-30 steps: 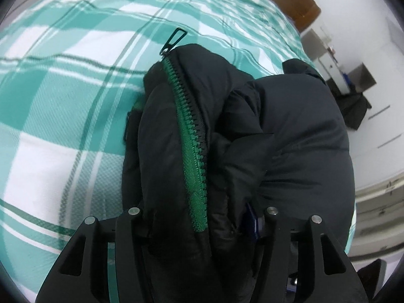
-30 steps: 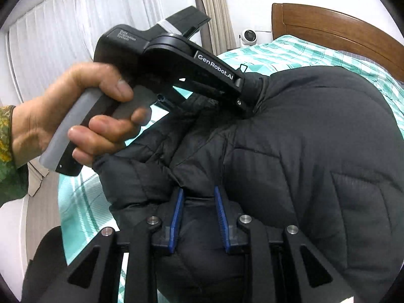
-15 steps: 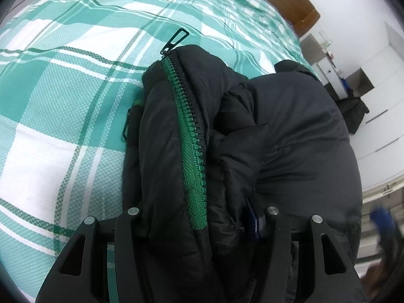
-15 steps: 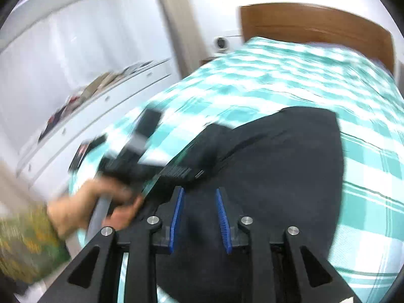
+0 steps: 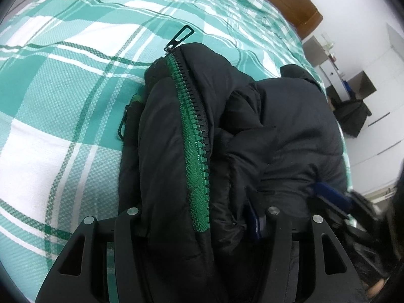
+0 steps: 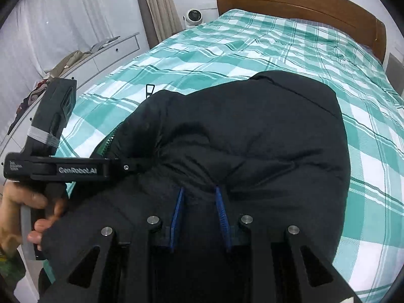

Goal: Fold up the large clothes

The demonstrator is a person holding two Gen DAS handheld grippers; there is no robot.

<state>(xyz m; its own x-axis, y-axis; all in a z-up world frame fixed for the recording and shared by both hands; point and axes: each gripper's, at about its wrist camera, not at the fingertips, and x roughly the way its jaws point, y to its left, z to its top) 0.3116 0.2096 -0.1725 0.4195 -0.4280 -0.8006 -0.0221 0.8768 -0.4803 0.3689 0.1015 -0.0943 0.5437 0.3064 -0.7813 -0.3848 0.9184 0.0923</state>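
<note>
Black puffer jacket [image 6: 252, 139] lies half bundled on the bed [image 6: 277, 45]; left hand-held gripper [image 5: 199, 217] and right hand-held gripper [image 6: 199, 212] each pinch it, final folds remaining

A green-and-white checked bedspread [image 6: 252, 50] is covering the bed, a wooden headboard [image 6: 303, 2] is standing behind, white curtains [image 6: 63, 20] are hanging alongside.

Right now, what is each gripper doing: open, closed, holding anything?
Left gripper: closed on a thick bunch of the black jacket at its green zipper.
Right gripper: closed on a jacket fold.
</note>
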